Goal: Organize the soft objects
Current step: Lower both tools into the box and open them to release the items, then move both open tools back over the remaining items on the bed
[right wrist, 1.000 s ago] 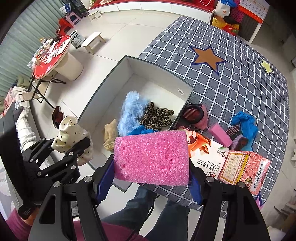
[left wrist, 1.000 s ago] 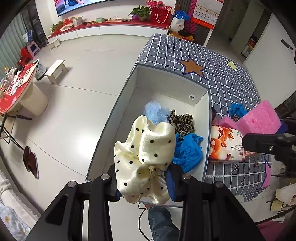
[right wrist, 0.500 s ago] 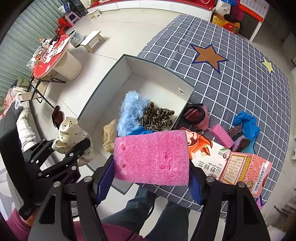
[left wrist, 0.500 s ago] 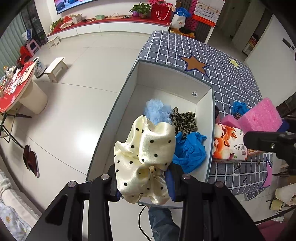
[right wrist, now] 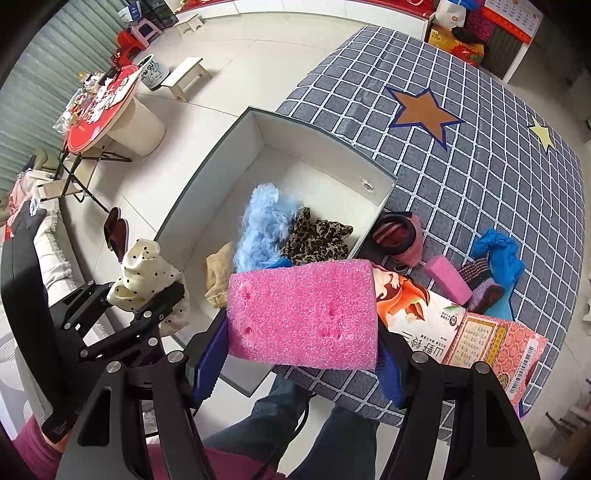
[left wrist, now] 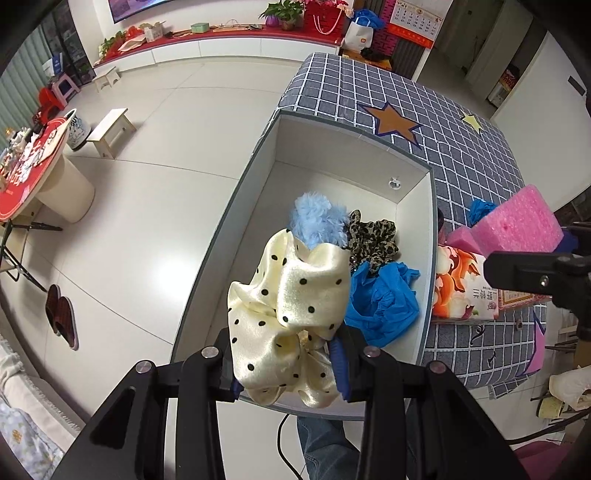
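Both loaded, mid-carry: left gripper (left wrist: pixel 286 363) jaws clamp dotted cloth (left wrist: pixel 291 306), right gripper (right wrist: pixel 301 363) jaws squeeze pink sponge (right wrist: pixel 303 314). Next: lower over box (left wrist: pixel 426 258), open jaws.

The floor (left wrist: pixel 155 155) was pale glossy tile, catching a soft white glare. Along the far wall ran a low white cabinet with a red top (left wrist: pixel 229 40), carrying potted plants (left wrist: pixel 280 13) and small clutter. A wall calendar (left wrist: pixel 415 22) hung beyond the bench's far corner. A small wooden stool (left wrist: pixel 110 129) stood on the open floor, near a round red-topped table (left wrist: pixel 33 166) on a white pedestal. A pair of dark slippers (left wrist: pixel 61 314) lay closer in. What looked like grey-green vertical blinds (right wrist: pixel 40 70) covered the left side.
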{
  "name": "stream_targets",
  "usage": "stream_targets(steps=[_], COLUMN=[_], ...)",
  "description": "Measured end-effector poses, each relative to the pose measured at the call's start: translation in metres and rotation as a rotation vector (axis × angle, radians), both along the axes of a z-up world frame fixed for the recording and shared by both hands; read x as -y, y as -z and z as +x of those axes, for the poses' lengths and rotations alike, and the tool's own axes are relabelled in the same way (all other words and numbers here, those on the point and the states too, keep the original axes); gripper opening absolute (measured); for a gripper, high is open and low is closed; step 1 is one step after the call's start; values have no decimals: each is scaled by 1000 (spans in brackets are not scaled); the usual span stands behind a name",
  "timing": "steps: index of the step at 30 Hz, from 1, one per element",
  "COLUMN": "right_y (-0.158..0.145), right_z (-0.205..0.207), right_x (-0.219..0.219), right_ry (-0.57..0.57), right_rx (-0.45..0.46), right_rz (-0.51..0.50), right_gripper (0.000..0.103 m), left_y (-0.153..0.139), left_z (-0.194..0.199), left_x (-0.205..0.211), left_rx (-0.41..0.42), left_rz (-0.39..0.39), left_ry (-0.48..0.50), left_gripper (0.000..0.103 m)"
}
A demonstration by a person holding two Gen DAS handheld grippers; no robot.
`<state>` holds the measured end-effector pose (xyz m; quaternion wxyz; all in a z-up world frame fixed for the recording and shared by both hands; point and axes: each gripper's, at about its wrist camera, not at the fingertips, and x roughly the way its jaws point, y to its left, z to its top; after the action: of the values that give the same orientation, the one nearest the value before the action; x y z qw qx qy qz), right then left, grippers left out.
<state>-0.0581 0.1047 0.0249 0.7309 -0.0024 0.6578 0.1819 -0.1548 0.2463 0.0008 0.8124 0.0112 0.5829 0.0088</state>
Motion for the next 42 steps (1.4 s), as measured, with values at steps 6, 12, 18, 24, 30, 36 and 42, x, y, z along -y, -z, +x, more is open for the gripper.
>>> stream_targets(steps=[6,12,18,24,30,36,42], right_y=[2,2,5,3,1,2,6], right_z=[9,19,28,33,35,34,32], right_x=[-3,-7,-9,-13,-12,-10,-2], right_ry=[-3,2,10,1,6,8,37], right_rx=[-4,0,-10,-9,-4,-17,-38], right_rz=[4,12,22,37,43,54,83], right_gripper=[71,71,71,72,83,83,103], left_y=[1,4,5,0,3,-3,-14], left_z=[5,11,17,18,19,15,13], left_x=[-1,-2,-2,2,3,4,1], left_rx=[2,-3,-6,14,-4,46,88], left_rz=[0,7,16,29,44,17,-139], left_ry=[-4,0,1,13,3,2,1], left_gripper=[40,40,41,77,82,103,103])
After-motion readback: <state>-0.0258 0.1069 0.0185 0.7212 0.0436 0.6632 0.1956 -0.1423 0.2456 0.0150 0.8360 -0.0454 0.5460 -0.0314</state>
